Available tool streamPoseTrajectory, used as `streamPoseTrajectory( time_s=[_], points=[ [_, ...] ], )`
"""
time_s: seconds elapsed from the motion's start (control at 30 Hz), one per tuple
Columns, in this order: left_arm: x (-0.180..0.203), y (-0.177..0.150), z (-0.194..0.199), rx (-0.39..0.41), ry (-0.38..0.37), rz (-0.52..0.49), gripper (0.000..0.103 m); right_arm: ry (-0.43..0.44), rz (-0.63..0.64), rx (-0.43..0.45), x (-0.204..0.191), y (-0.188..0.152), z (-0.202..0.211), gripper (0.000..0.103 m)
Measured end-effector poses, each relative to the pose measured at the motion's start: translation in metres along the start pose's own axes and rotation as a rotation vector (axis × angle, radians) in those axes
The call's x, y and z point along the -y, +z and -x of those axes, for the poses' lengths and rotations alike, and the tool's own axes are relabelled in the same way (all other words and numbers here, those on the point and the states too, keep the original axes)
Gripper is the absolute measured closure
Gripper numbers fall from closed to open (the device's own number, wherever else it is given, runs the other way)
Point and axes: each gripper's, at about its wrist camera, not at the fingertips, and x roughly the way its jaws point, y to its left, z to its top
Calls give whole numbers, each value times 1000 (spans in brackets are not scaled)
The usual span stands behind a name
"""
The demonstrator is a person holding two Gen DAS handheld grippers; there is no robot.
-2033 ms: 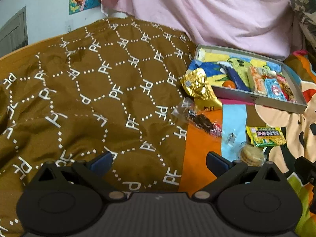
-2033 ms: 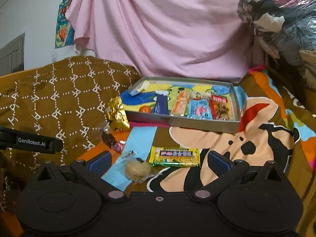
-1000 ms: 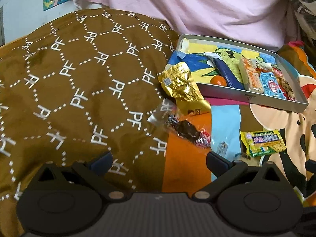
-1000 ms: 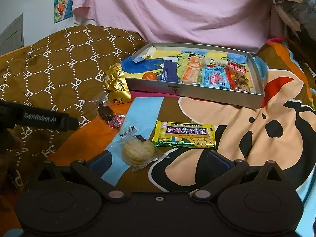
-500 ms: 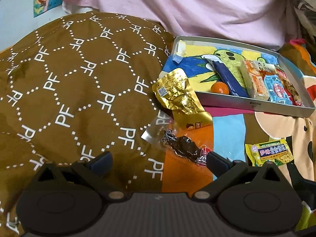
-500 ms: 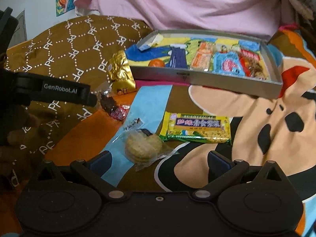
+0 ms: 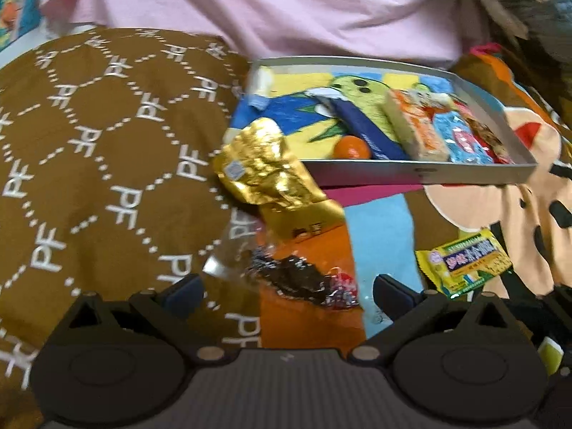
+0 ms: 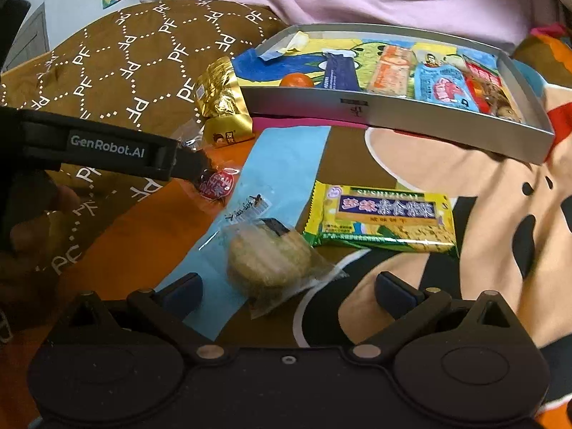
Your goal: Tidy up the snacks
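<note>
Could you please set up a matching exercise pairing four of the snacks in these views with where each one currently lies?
Column one:
1. small orange fruit
2. gold foil packet
3. round biscuit in clear wrap
4. yellow-green cracker packet

Column two:
A. between the open fingers of the right gripper
B. inside the grey tray, at its near wall
C. on the bedding, to the right of the biscuit
D. outside the tray, against its left corner

Pairs: 1-B, 2-D, 3-A, 4-C
</note>
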Motion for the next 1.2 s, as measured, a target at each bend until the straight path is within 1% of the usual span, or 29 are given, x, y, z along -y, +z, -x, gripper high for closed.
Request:
streamPoseTrajectory(
  time_s=[0.07,0.17,0.3,0.37,0.43,0.47,0.53,0.6,0.77,0.87,0.93,1.03,1.1,1.13,1.2],
  points=[
    [2,2,-7,-8,-10,-15,0,7,-6,5,1,1,-2,1],
    [4,6,-19,-14,4,-16,0,14,-17,14,2,1,-4,2],
    [-4,16,-36,-28,-2,81,0,17,-18,20,2,1,-5,2],
    [-7,21,-44,-40,18,128,0,18,-13,22,1,1,-5,2],
    [-8,24,-49,-47,50,138,0,20,-11,25,0,1,-5,3],
    [-8,24,-50,-54,54,131,0,21,-10,28,0,1,-5,4],
    [-9,23,-50,-61,32,120,0,24,-10,32,0,1,-5,6],
    [-11,20,-47,-66,-1,114,0,29,-9,38,0,1,-4,10],
    [-16,9,-35,-121,-109,105,0,44,2,40,-2,2,-3,23],
    [-16,1,-25,-151,-155,77,0,48,6,26,-3,3,0,26],
    [-16,-3,-16,-152,-163,24,0,32,21,3,-3,5,3,27],
    [-15,-6,-7,-133,-141,-50,0,-38,60,-53,-1,4,13,27],
    [-15,-5,-4,-117,-134,-90,0,-52,64,-64,3,3,22,27],
    [-16,-2,-5,-108,-132,-106,0,-63,68,-67,4,3,26,27],
    [-20,7,-11,-96,-130,-103,0,-79,76,-62,5,2,29,27]
  ],
)
